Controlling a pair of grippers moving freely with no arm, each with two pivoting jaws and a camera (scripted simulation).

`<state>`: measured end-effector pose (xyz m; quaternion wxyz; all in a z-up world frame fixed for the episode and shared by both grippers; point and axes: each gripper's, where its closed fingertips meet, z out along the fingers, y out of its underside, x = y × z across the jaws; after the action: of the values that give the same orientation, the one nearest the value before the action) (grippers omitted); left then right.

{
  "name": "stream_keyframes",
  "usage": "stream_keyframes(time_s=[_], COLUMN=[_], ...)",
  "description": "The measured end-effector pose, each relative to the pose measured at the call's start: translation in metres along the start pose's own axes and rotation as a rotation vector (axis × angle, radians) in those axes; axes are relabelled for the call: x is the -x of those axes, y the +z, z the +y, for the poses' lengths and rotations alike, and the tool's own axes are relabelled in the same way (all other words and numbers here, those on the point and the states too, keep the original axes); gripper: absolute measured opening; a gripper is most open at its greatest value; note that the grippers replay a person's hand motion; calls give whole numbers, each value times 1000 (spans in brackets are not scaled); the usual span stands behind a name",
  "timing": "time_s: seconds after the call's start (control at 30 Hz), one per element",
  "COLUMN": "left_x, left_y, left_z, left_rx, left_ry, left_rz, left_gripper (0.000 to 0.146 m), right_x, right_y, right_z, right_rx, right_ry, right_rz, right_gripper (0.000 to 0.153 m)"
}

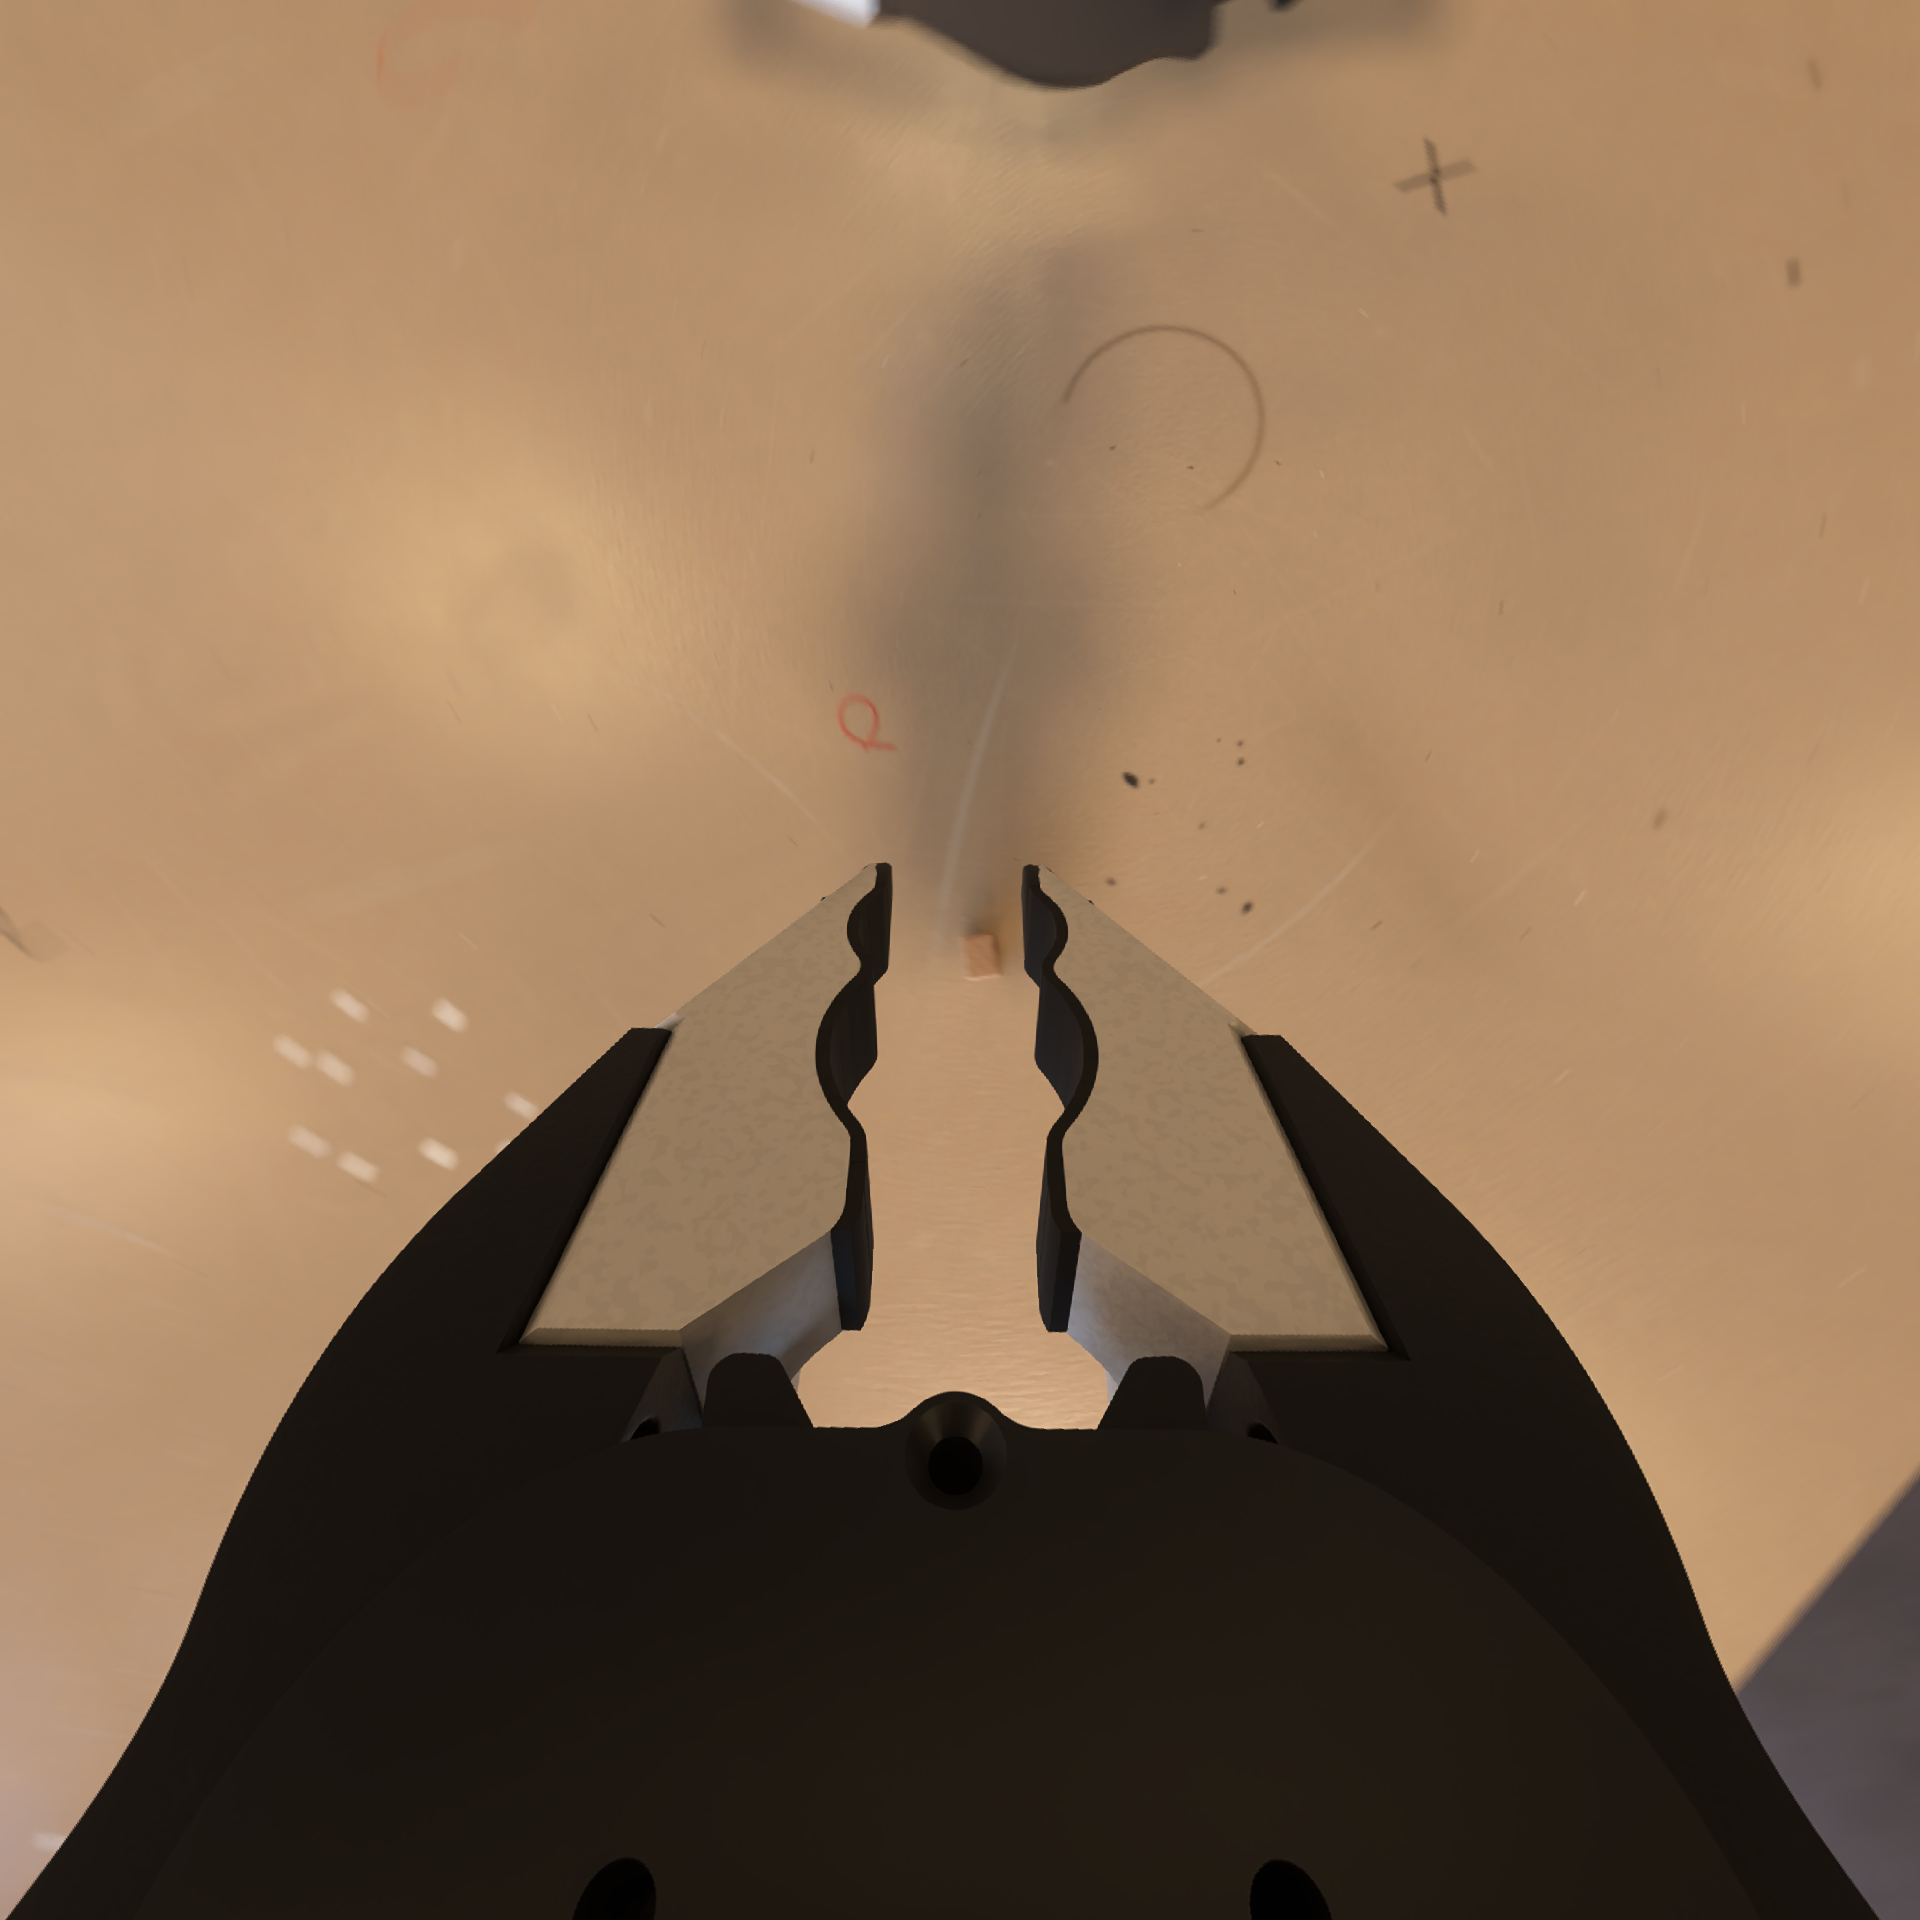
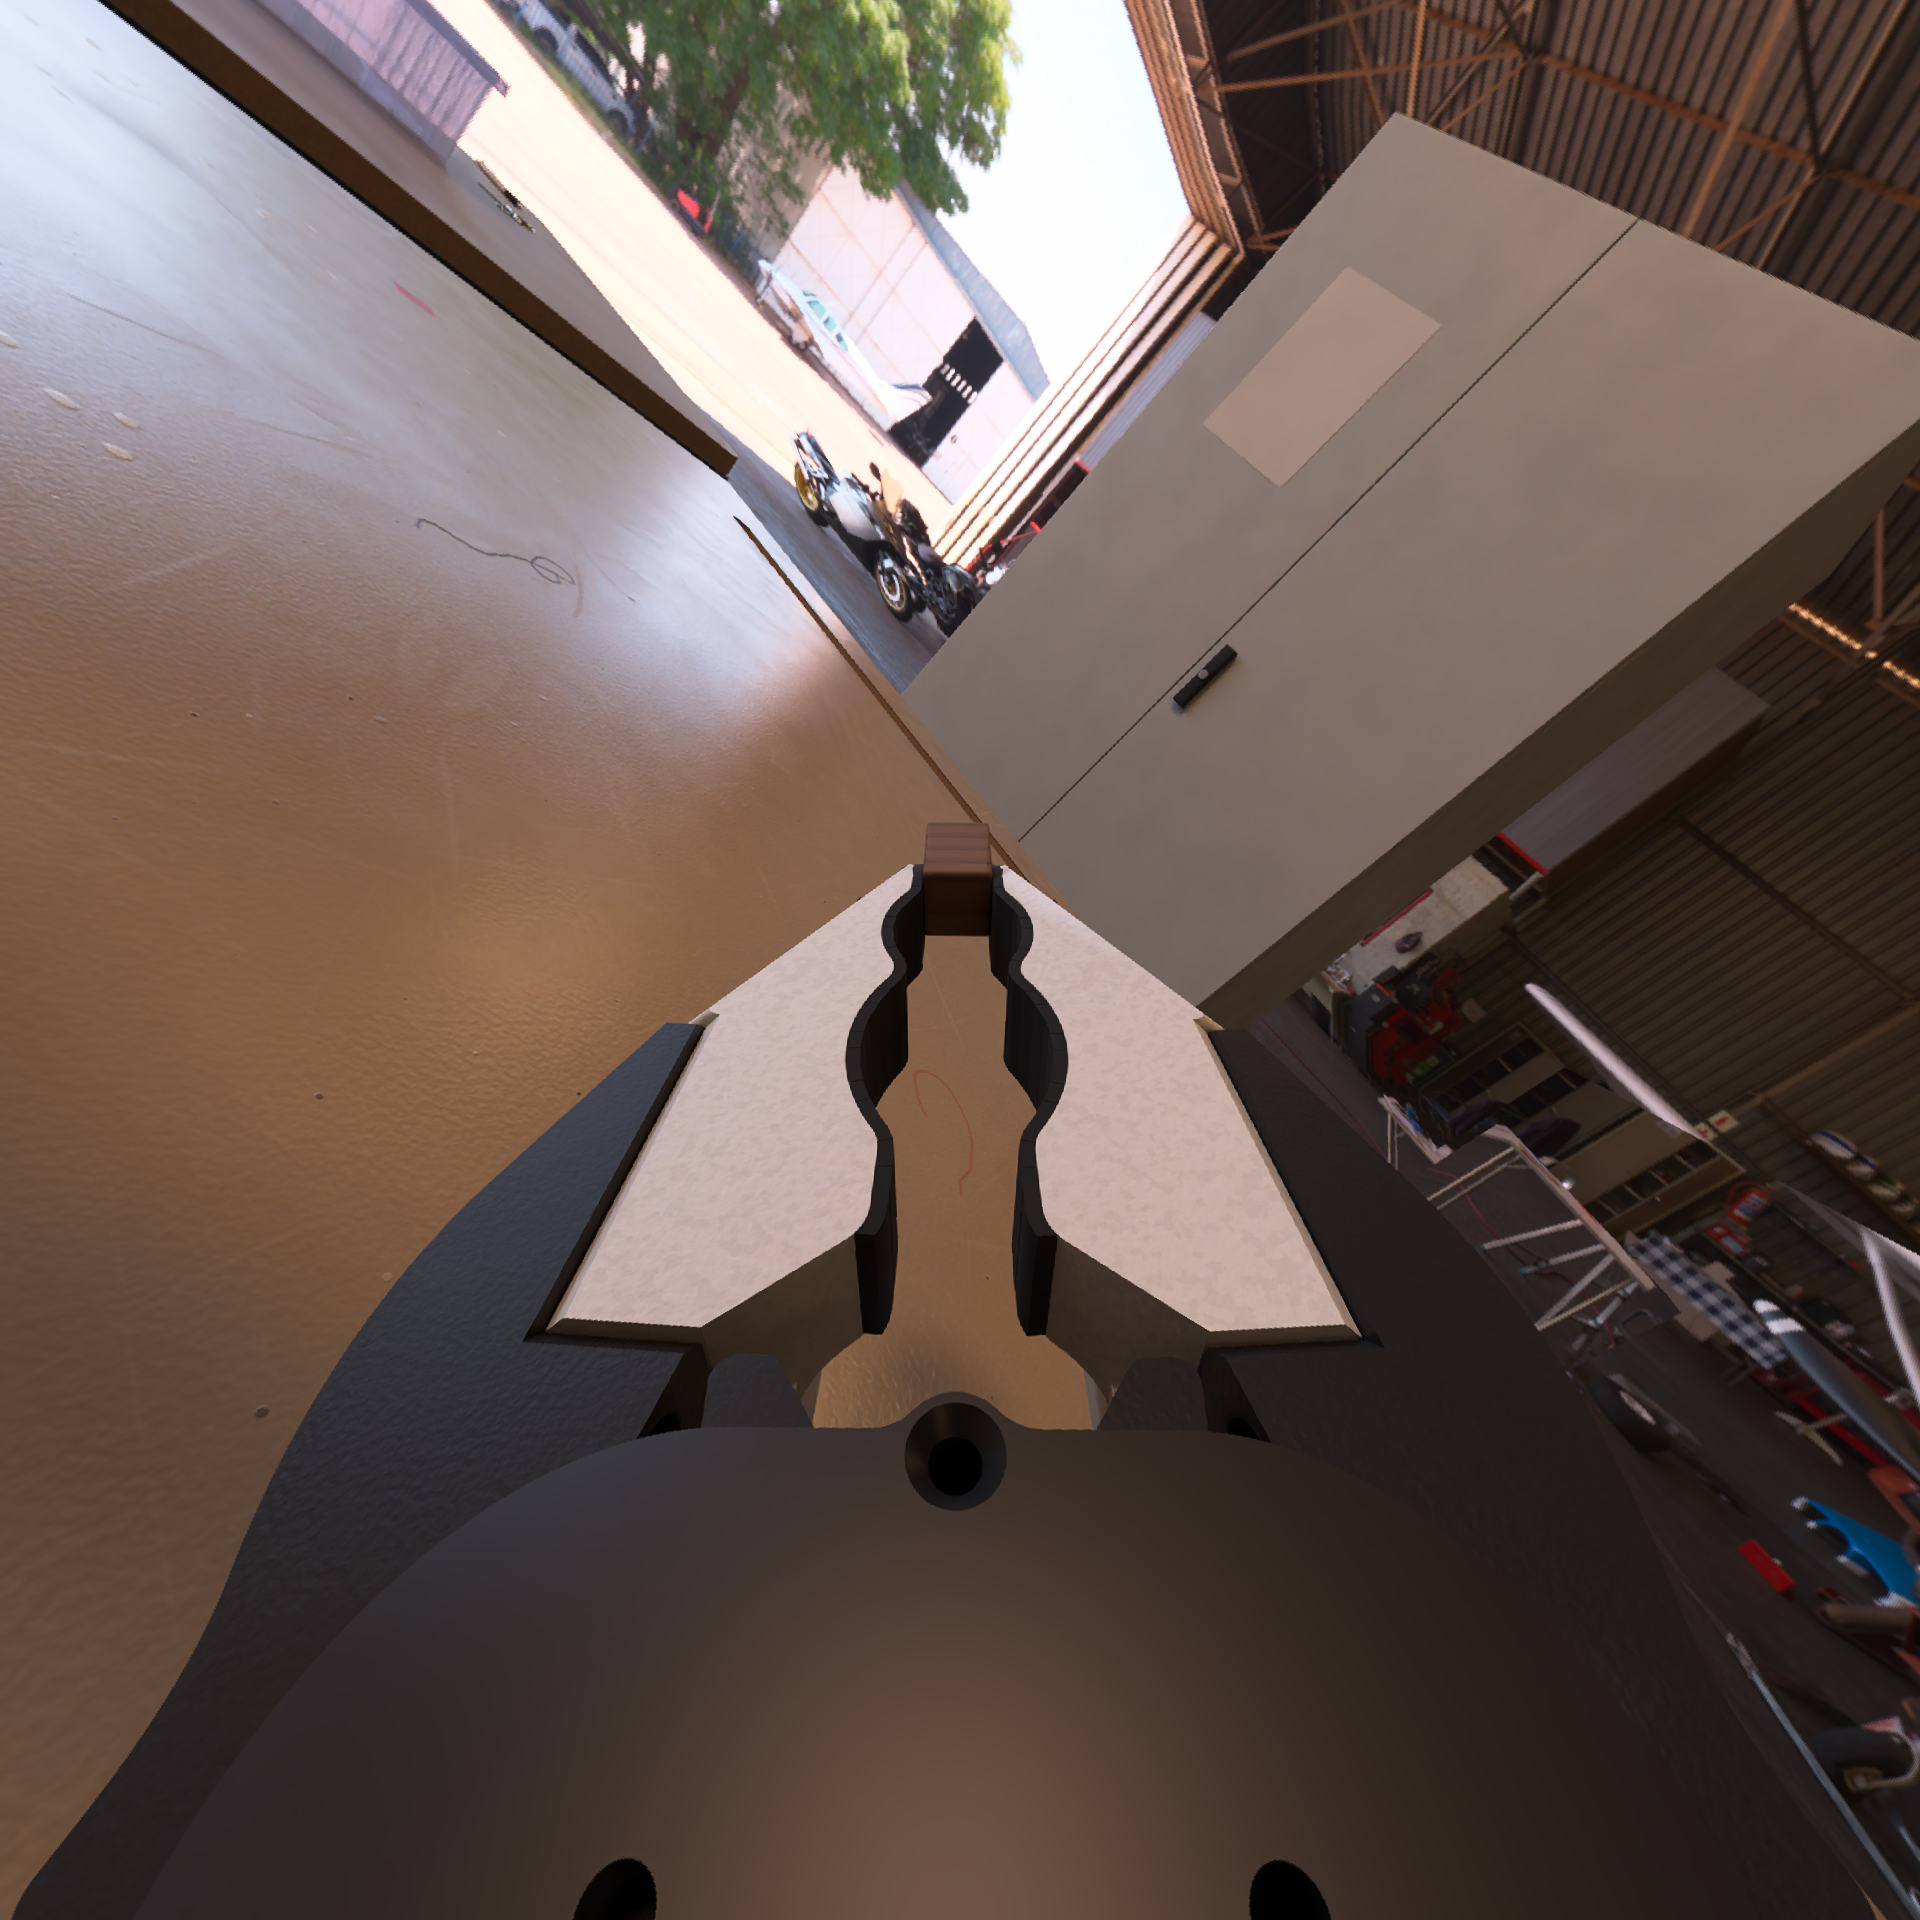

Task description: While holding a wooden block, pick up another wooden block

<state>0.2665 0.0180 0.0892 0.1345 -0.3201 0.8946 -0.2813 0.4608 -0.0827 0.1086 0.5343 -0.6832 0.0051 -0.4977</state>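
In the left wrist view a small pale wooden block (image 1: pixel 980 954) lies on the tan table, seen far below in the gap between my fingers, slightly right of centre. My left gripper (image 1: pixel 956 883) is open and empty, high above the table and pointing down at it. In the right wrist view my right gripper (image 2: pixel 958 883) is shut on a brown wooden block (image 2: pixel 957 878), pinched at the fingertips, held above the table near its edge. The view is tilted.
The tan table (image 1: pixel 416 520) bears a drawn circle (image 1: pixel 1164 416), a cross mark (image 1: pixel 1436 177) and a red scribble (image 1: pixel 862 722). A dark blurred shape (image 1: pixel 1049 42) shows at the top edge. A grey cabinet (image 2: pixel 1403 582) stands beyond the table edge (image 2: pixel 894 707).
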Motion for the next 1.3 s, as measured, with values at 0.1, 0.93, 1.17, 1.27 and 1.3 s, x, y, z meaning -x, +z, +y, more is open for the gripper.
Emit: stream_keyframes(time_s=[0.1, 0.93, 1.17, 1.27, 1.3], left_x=[-14, 24, 6, -5, -3], left_y=[19, 10, 1, 9, 12], left_z=[20, 29, 42, 53, 57], left_rx=[31, 402, 86, -3, 8], left_ry=[-303, 929, 338, 283, 296], left_rz=[33, -61, -38, -40, -69], left_gripper=[22, 38, 30, 23, 21], right_x=[3, 5, 6, 7, 7], right_y=[1, 0, 1, 1, 1], right_z=[0, 3, 3, 3, 3], right_rx=[1, 12, 16, 15, 15], right_ry=[-15, -1, -3, -2, -2], right_rz=[-10, -25, -30, -34, -35], right_gripper=[11, 11, 11, 11, 11])
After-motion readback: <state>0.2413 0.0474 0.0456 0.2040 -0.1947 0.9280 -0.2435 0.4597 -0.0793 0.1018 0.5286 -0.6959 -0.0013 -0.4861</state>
